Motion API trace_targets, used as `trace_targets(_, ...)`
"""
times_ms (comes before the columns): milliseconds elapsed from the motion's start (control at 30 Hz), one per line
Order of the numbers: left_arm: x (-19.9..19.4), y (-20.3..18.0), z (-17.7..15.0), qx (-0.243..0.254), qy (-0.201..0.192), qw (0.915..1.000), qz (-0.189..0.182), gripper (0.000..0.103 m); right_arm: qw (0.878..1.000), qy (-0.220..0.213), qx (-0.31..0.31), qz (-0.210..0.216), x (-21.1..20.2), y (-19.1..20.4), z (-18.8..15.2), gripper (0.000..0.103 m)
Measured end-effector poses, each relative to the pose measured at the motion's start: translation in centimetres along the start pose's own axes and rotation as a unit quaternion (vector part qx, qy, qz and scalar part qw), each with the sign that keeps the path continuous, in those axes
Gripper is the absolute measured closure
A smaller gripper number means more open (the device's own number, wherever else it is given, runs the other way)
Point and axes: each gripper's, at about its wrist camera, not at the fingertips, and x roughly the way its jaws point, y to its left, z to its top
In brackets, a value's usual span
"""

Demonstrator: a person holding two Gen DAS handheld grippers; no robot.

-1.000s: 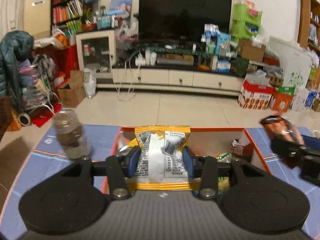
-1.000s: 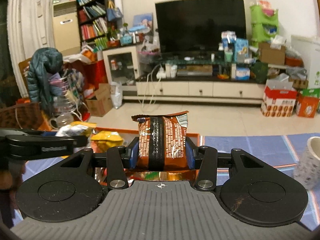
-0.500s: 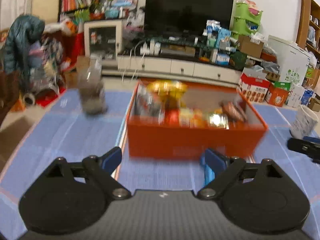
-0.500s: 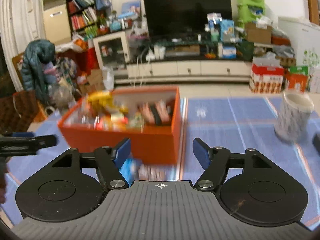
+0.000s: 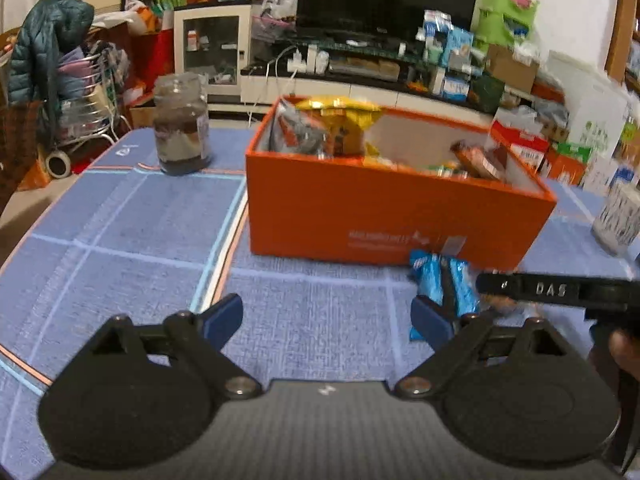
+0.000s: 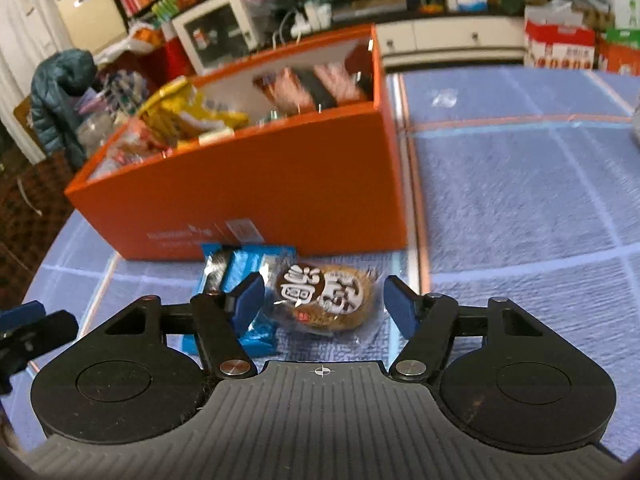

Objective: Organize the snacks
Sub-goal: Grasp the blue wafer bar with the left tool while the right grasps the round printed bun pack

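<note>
An orange box (image 5: 380, 216) (image 6: 260, 184) holds several snack packets, a yellow bag (image 5: 340, 116) among them. On the blue cloth in front of it lie a blue packet (image 5: 440, 280) (image 6: 240, 264) and a round brown pastry in clear wrap (image 6: 332, 300). My right gripper (image 6: 324, 300) is low over the pastry. Its jaws are closing with the pastry between them, and the pads are still apart from it. My left gripper (image 5: 326, 316) is open and empty over bare cloth, its right finger beside the blue packet. The right gripper's black finger (image 5: 540, 288) shows in the left wrist view.
A glass jar (image 5: 182, 132) with dark contents stands left of the box. A patterned mug (image 5: 618, 216) stands at the right. The cloth-covered table (image 5: 120, 232) ends at the left. Behind it are a TV unit and cluttered shelves.
Both grippers held snack packets above the box a second ago. They let them go, opened, and came back and down to the cloth in front of the box.
</note>
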Motion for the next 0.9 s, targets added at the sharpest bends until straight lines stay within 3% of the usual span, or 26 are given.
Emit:
trace_targets(133,1.5,-0.7,-0.3,0.005,0.019,0.9998,-0.001,0.011,0.998,0.020,-0.054,-0.021,-0.7,0.4,-0.9,0.059)
trace_targets(333,2.9,-4.8,0.7,0.031,-0.008,0.9993,-0.020,0.011,0.994,0.029,-0.092,-0.041,-4.9,-1.1,-4.0,0.060)
trace_targets(467,5.7,-8.0,0.9,0.048,0.004,0.9987,-0.013,0.010,0.995,0.029,-0.094,-0.036,-6.2,-2.1,-4.8,0.059)
trace_targets(533,7.4,-8.8,0.8,0.049,0.018,0.9986,-0.009,0.010,0.995,0.025,-0.091,-0.029,-6.4,-2.8,-4.8,0.054)
trace_targets(600,8.8,-9.2,0.4,0.044,0.027,0.9987,-0.007,0.012,0.996,0.020,-0.084,-0.029,-6.5,-3.3,-5.1,0.043)
trace_targets(633,9.4,-9.4,0.2,0.044,0.032,0.9985,-0.004,0.020,0.996,0.019,-0.086,-0.027,-6.5,-3.4,-5.1,0.042)
trace_targets(700,9.5,-9.9,-0.1,0.060,0.014,0.9981,0.005,0.025,0.996,0.019,-0.084,-0.021,-6.6,-3.7,-5.0,0.042)
trace_targets(767,9.3,-10.1,0.2,0.066,0.014,0.9977,0.000,0.043,0.997,0.018,-0.079,-0.017,-6.7,-3.9,-4.9,0.042)
trace_targets(833,9.1,-10.1,0.3,0.073,0.020,0.9972,-0.001,0.045,0.996,0.016,-0.081,-0.014,-6.5,-4.0,-4.9,0.037)
trace_targets(900,8.9,-9.7,0.4,0.074,0.024,0.9970,-0.005,0.046,0.996,0.014,-0.088,-0.004,-6.2,-3.9,-4.9,0.023)
